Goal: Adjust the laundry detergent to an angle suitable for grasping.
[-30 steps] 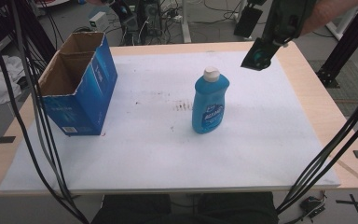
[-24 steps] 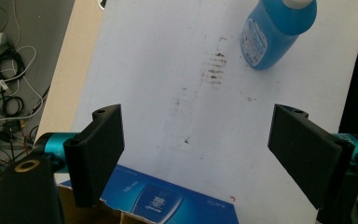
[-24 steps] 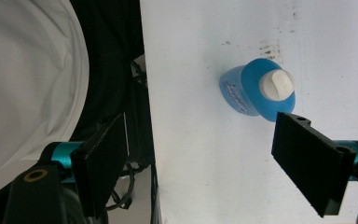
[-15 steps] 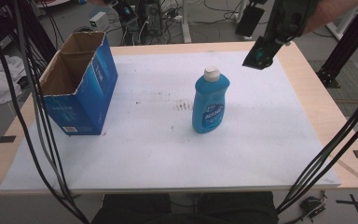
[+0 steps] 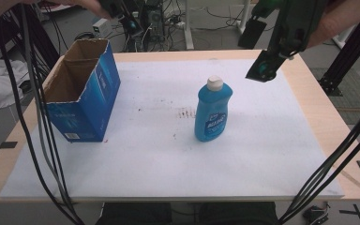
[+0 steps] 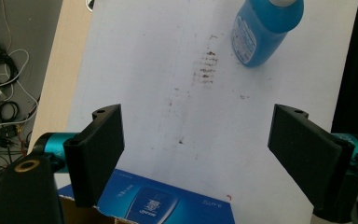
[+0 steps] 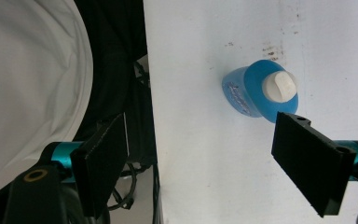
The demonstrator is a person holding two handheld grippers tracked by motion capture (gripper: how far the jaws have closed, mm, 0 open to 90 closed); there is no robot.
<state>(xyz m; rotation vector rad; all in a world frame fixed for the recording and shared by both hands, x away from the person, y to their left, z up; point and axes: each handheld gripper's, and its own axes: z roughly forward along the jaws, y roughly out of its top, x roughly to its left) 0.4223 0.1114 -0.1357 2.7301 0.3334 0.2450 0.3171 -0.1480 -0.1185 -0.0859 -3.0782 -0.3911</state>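
Observation:
A blue bottle (image 5: 212, 112) with a white cap stands upright near the middle of the white table sheet (image 5: 168, 164). An open-topped blue cardboard box (image 5: 82, 91) stands at the left. My right gripper (image 5: 264, 67) hangs above the far right of the table, up and to the right of the bottle. In the right gripper view its jaws (image 7: 205, 158) are open with nothing between them, and the bottle (image 7: 251, 93) lies below. My left gripper (image 5: 130, 21) is held high behind the box. In its own view the left gripper (image 6: 196, 149) is open and empty above the box edge (image 6: 158, 203), with the bottle (image 6: 261, 32) farther off.
Dark smudges (image 5: 185, 112) mark the sheet left of the bottle. Black cables (image 5: 37, 117) hang down the left side and more (image 5: 337, 154) at the right. White fabric (image 7: 28, 70) lies beyond the table edge. Equipment and wires crowd the floor behind the table.

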